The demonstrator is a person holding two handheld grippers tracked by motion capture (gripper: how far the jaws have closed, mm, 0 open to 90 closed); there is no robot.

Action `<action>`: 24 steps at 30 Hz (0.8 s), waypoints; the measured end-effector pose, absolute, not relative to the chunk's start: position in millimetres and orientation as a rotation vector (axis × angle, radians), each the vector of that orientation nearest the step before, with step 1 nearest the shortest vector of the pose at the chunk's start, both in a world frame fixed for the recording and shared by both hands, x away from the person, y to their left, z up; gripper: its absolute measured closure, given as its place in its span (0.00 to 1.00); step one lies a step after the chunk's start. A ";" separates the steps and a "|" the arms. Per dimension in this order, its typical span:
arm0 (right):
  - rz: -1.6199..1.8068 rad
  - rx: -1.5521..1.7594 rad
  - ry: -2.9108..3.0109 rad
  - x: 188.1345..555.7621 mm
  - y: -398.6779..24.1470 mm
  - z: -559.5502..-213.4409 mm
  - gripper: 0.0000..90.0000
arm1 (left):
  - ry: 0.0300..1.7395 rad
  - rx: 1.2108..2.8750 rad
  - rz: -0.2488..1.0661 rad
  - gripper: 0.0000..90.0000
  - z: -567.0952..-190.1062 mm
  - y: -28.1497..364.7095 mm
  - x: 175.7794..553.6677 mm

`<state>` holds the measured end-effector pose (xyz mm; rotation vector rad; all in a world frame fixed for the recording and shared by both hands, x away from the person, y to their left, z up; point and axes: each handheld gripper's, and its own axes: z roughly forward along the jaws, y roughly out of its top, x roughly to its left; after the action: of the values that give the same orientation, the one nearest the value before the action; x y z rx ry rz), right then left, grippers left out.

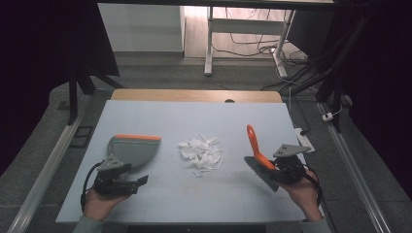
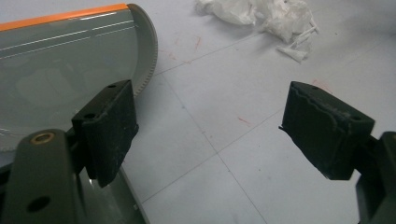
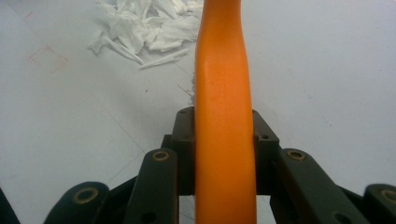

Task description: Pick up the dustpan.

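Two tools are in play for sweeping up the paper scraps (image 1: 201,154): your right gripper (image 1: 283,171) is clenched on the orange handle of the brush (image 1: 256,150), as its own view shows with both pads pressed on the handle (image 3: 224,135), while your left gripper (image 1: 127,183) stands released, jaws wide, with nothing between them. The dustpan (image 1: 132,148) lies on the table just ahead of that open gripper; in the left gripper view its grey body (image 2: 60,79) sits against the left jaw, but I cannot tell whether it touches.

You seem to be at the pick-up step: brush secured, pan not yet taken. Your next move, I judge, calls for sliding the left jaws around the pan's near end and closing there, so that you can bring its orange lip toward the pile.

The scraps lie between your two grippers, a little farther out than both, apart from pan and brush. Nothing else stands on the blue-grey table (image 1: 160,114) to block either reach. Watch the brush's bristle head (image 1: 261,172), hanging low just beside the right gripper: a careless swing could scatter loose pieces.
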<state>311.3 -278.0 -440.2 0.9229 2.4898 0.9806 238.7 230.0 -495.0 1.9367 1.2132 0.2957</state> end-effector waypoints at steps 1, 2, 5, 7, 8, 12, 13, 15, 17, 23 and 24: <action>0.984 0.925 2.487 311.2 -278.3 -439.7 0.78 | 1.212 1.938 0.293 0.21 -495.3 230.2 238.9; 0.987 0.926 2.484 311.1 -278.5 -439.6 0.78 | 1.212 1.940 0.291 0.21 -495.7 230.0 239.0; 0.986 0.929 2.486 311.3 -278.8 -440.0 0.78 | 1.212 1.950 0.294 0.21 -496.3 229.3 239.1; 0.983 0.929 2.487 311.5 -278.5 -440.9 0.78 | 1.214 1.953 0.298 0.21 -496.4 229.4 239.2; 0.980 0.929 2.487 311.7 -278.2 -441.3 0.78 | 1.215 1.953 0.298 0.21 -496.5 229.7 239.3; 0.968 0.928 2.494 311.9 -277.4 -442.1 0.78 | 1.222 1.951 0.305 0.20 -496.3 232.2 239.7; 0.967 0.929 2.493 311.9 -277.1 -442.1 0.78 | 1.225 1.949 0.306 0.20 -496.4 232.7 239.8; 0.970 0.932 2.492 311.7 -276.3 -442.1 0.78 | 1.230 1.951 0.308 0.20 -496.7 234.1 240.1; 0.974 0.931 2.490 311.5 -275.8 -442.2 0.78 | 1.234 1.949 0.312 0.20 -496.8 235.2 240.2; 0.965 0.926 2.496 311.3 -274.6 -442.7 0.78 | 1.230 1.959 0.323 0.20 -495.2 235.4 240.3; 0.965 0.923 2.496 311.5 -274.4 -442.9 0.78 | 1.231 1.961 0.325 0.20 -494.6 235.0 240.3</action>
<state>311.5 -274.4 -442.9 0.9235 2.4963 0.9652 240.3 235.0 -494.6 1.9610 1.2307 0.3254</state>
